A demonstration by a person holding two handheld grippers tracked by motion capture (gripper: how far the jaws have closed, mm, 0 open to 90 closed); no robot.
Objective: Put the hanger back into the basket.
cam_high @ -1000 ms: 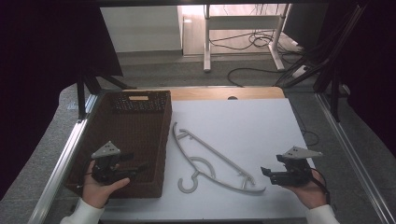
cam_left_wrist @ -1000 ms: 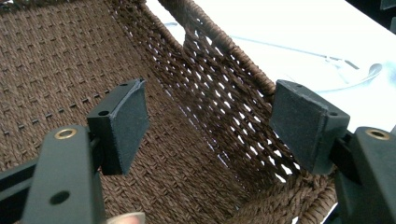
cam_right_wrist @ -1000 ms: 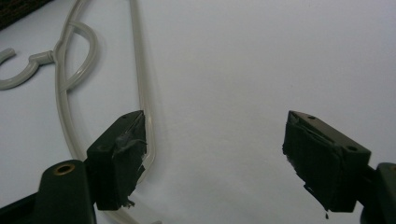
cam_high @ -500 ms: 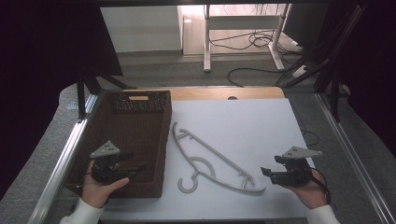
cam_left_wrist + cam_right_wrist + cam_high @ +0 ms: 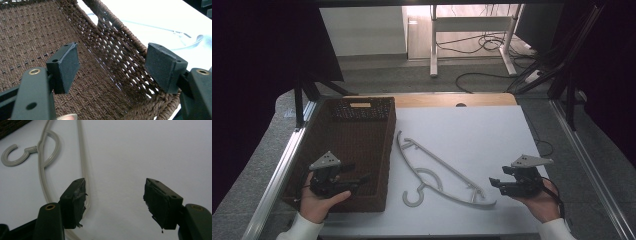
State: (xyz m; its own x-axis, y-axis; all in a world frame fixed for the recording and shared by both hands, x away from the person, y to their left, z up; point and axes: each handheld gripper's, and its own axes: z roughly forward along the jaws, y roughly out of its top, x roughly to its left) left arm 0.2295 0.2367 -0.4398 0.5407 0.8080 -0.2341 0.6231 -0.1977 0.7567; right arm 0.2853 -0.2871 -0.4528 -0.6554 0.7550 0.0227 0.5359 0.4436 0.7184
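Note:
A grey plastic hanger [image 5: 439, 163] lies flat on the white table [image 5: 482, 135], hook toward the person. In the right gripper view the hanger [image 5: 41, 170] runs up the left side, and its curved end lies just by the left pad. My right gripper [image 5: 493, 184] [image 5: 115, 200] hovers at that end. Its jaws have just been closing, but they still stand apart over bare table with nothing between them. My left gripper [image 5: 357, 172] [image 5: 112, 66] is held open over the front of a brown woven basket [image 5: 357, 145] [image 5: 30, 37], holding nothing.
The basket takes up the table's left side, its right wall [image 5: 120, 27] close to the hanger. A metal rail [image 5: 277, 175] runs along the table's left edge and another [image 5: 592, 170] along the right. Desk legs and cables [image 5: 482, 45] lie on the floor beyond.

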